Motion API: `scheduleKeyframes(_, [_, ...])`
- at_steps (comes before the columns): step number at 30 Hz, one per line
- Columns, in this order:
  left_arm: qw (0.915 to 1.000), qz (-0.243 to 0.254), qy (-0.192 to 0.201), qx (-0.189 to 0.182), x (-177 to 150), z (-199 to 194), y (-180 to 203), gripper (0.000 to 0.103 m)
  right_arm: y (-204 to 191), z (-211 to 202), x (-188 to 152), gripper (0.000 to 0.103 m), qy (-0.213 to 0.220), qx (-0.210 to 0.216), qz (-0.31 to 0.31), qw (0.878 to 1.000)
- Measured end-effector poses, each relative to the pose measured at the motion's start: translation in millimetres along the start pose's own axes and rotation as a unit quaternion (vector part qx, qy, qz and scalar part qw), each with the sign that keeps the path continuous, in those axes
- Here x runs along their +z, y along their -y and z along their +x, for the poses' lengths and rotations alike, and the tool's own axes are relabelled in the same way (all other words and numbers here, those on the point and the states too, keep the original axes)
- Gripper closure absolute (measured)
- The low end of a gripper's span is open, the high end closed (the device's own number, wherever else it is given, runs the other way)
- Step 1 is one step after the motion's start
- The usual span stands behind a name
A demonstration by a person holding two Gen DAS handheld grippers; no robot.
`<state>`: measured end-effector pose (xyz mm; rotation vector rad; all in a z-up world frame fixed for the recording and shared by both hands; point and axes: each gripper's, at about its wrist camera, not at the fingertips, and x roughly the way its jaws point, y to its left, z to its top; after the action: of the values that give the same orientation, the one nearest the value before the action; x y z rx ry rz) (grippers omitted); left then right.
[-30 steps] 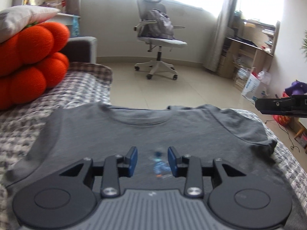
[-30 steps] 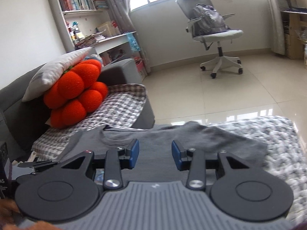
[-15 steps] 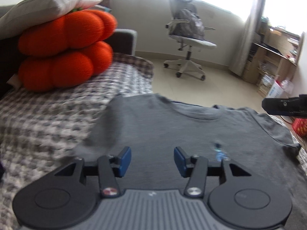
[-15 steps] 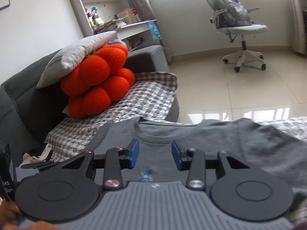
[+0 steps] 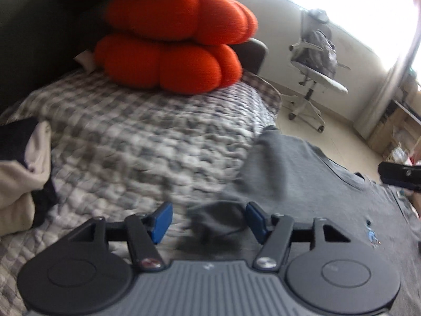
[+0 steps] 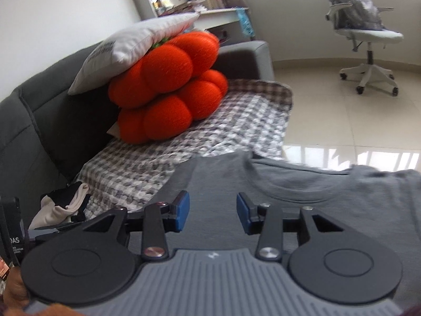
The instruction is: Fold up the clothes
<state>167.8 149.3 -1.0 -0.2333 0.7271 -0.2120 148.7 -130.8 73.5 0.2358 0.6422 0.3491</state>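
A grey sofa, covered by a grey-and-white checked blanket (image 5: pixel 136 142), fills most of both wrist views. A grey T-shirt (image 6: pixel 302 205) lies spread flat on the blanket, front side up, with its neckline toward the sofa's outer edge and the tiled floor beyond. Its long axis, neckline to hem, runs from that edge back toward the person holding the tools.

At the far end of the seat, well apart from the shirt, sit stacked orange cushions (image 5: pixel 173 42) with a pale pillow (image 6: pixel 134 44) on top. A small heap of pale and dark clothes (image 5: pixel 21 168) rests on the blanket nearer the sofa back. An office chair (image 6: pixel 365 31) stands out on the floor.

The left tongs (image 5: pixel 208 220) are above the shirt's left sleeve (the view is blurred by motion). The rumpled sleeve cloth shows in the gap between the blue pads, which do not press on it. Their jaws are opening, nothing gripped.

The right tongs (image 6: pixel 211 214) hover over the shirt's chest just below the collar, jaws parted on nothing.

Judging from this layout, the sleeve side is the next thing to fold inward across the shirt's long axis, and the left tongs are clearly the nearer tool for it.
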Motion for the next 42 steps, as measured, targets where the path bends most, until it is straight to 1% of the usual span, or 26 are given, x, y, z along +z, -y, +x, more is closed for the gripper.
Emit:
scheduleKeyframes(3, [0.9990, -0.036, -0.008, -0.024, -1, 5, -18, 0.040, -12, 19, 0, 0.059, -0.009, 0.011, 0.001, 1.000])
scheduleKeyframes(6, [0.9964, -0.065, -0.012, -0.053, -3, 13, -27, 0.042, -25, 37, 1, 0.059, -0.016, 0.022, -0.002, 1.000])
scheduleKeyframes(9, [0.9955, -0.070, -0.007, -0.063, -5, 15, -26, 0.042, -37, 52, 3, 0.058, -0.023, 0.035, -0.005, 0.999])
scheduleKeyframes(11, [0.9952, -0.069, -0.006, -0.069, -6, 14, -23, 0.048, -44, 60, 4, 0.056, -0.028, 0.041, -0.010, 0.999])
scheduleKeyframes(12, [0.9948, -0.068, -0.006, -0.075, -7, 15, -22, 0.055, -48, 64, 5, 0.056, -0.031, 0.043, -0.012, 0.999])
scheduleKeyframes(13, [0.9944, -0.068, -0.005, -0.080, -8, 15, -21, 0.066, -51, 68, 5, 0.056, -0.033, 0.045, -0.013, 0.998])
scheduleKeyframes(14, [0.9941, -0.069, -0.003, -0.084, -9, 15, -19, 0.073, -54, 71, 6, 0.056, -0.035, 0.047, -0.015, 0.998])
scheduleKeyframes(15, [0.9939, -0.067, 0.003, -0.088, -9, 15, -17, 0.084, -57, 73, 7, 0.056, -0.036, 0.049, -0.017, 0.998])
scheduleKeyframes(16, [0.9938, -0.063, 0.011, -0.092, -10, 13, -15, 0.089, -59, 74, 8, 0.055, -0.035, 0.051, -0.018, 0.998])
scheduleKeyframes(18, [0.9929, -0.052, 0.028, -0.104, -11, 8, -10, 0.092, -63, 74, 8, 0.054, -0.030, 0.051, -0.021, 0.998])
scheduleKeyframes(20, [0.9900, -0.034, 0.045, -0.129, -12, 1, -3, 0.093, -64, 72, 8, 0.053, -0.023, 0.051, -0.024, 0.998])
scheduleKeyframes(23, [0.9835, -0.002, 0.071, -0.166, -13, -9, 9, 0.093, -61, 66, 5, 0.053, -0.013, 0.060, -0.020, 0.998])
scheduleKeyframes(26, [0.9762, 0.042, 0.073, -0.200, -19, -13, 25, 0.094, -56, 60, 3, 0.053, -0.005, 0.071, -0.016, 0.997])
scheduleKeyframes(29, [0.9699, 0.083, 0.060, -0.221, -27, -12, 41, 0.094, -52, 53, 0, 0.053, 0.003, 0.080, -0.020, 0.997])
scheduleKeyframes(32, [0.9661, 0.123, 0.038, -0.224, -36, -5, 57, 0.094, -47, 48, -3, 0.053, 0.006, 0.095, -0.023, 0.995])
scheduleKeyframes(35, [0.9623, 0.155, 0.020, -0.223, -44, 2, 69, 0.093, -40, 51, -5, 0.053, -0.006, 0.124, -0.015, 0.992])
scheduleKeyframes(36, [0.9616, 0.160, 0.017, -0.222, -45, 3, 71, 0.093, -38, 54, -7, 0.053, -0.014, 0.131, -0.011, 0.991])
scheduleKeyframes(37, [0.9612, 0.161, 0.016, -0.223, -45, 3, 71, 0.092, -36, 58, -9, 0.053, -0.022, 0.129, -0.007, 0.991])
scheduleKeyframes(41, [0.9610, 0.135, 0.009, -0.241, -40, 2, 65, 0.091, -23, 72, -18, 0.055, -0.051, 0.096, 0.003, 0.994])
scheduleKeyframes(42, [0.9608, 0.129, 0.007, -0.245, -39, 1, 63, 0.088, -18, 74, -20, 0.057, -0.057, 0.087, 0.002, 0.995])
